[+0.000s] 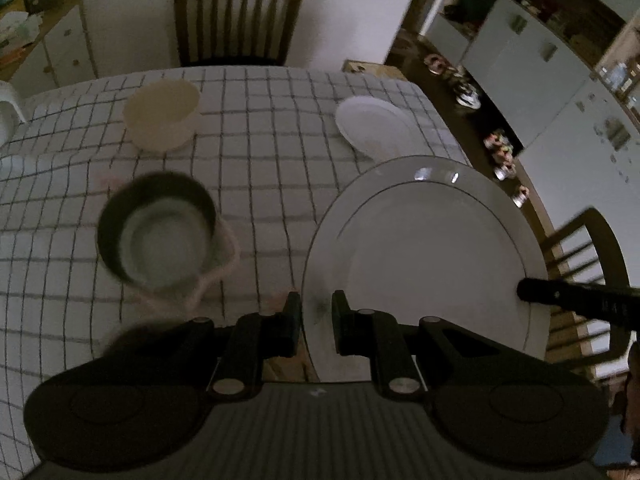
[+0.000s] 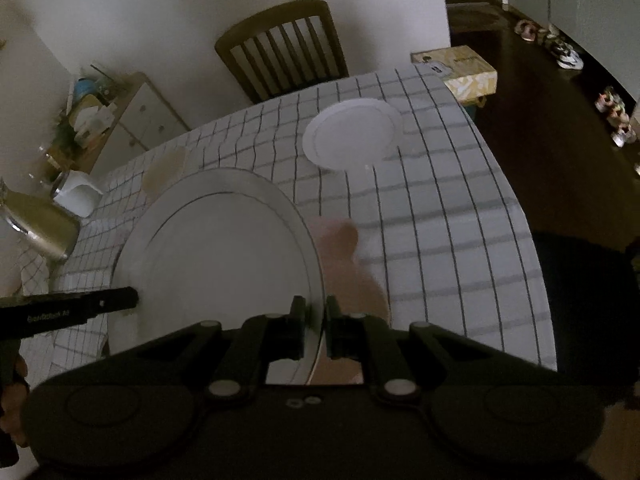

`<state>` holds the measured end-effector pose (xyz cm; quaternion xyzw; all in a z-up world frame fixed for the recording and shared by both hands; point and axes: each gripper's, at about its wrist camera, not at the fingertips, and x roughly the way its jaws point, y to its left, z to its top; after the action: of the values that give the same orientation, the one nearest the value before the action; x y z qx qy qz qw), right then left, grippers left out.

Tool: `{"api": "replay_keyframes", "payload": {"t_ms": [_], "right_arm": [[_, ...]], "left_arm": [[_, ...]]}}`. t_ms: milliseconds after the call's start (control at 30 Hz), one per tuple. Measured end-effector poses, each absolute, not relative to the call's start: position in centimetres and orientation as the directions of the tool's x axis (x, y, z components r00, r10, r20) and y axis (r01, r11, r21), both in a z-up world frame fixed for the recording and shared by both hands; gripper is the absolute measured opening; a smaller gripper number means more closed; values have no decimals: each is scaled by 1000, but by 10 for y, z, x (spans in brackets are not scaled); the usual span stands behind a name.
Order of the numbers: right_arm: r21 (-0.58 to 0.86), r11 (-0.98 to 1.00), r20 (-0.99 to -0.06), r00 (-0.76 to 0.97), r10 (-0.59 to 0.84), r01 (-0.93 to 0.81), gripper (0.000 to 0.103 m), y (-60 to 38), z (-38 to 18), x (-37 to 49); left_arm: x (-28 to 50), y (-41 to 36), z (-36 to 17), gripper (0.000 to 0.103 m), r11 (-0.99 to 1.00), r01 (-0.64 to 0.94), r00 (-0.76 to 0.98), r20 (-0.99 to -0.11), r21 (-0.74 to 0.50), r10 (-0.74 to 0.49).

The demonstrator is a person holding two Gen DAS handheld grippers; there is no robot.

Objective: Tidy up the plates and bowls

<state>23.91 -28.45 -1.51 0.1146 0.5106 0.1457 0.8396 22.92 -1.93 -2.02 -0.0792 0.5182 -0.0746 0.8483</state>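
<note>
A large white plate (image 1: 432, 248) with a thin dark ring is held up over the checked tablecloth by both grippers. My left gripper (image 1: 317, 312) is shut on its left rim. My right gripper (image 2: 314, 320) is shut on its right rim; the plate also shows in the right wrist view (image 2: 224, 248). The right gripper's finger (image 1: 560, 294) reaches in from the right, the left one's (image 2: 80, 304) from the left. A small white plate (image 1: 372, 124) (image 2: 352, 134) lies at the far right. A dark bowl (image 1: 156, 228) and a cream bowl (image 1: 162, 114) stand to the left.
A checked cloth covers the table (image 1: 260, 152). Wooden chairs stand at the far side (image 1: 238, 20) and the right (image 1: 580, 260). A tissue box (image 2: 460, 68) sits past the far right corner. A metal bottle (image 2: 40, 220) and a white jug (image 2: 78, 194) stand at the left edge.
</note>
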Motion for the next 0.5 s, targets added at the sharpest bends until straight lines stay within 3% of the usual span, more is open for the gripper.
{"api": "replay_keyframes", "payload": {"t_ms": [500], "right_arm": [[328,945,-849,444,287,15,11,-351,-38,123]], "left_arm": [[144,-85,-61,15,939,221,359,-873,-263,-329]]}}
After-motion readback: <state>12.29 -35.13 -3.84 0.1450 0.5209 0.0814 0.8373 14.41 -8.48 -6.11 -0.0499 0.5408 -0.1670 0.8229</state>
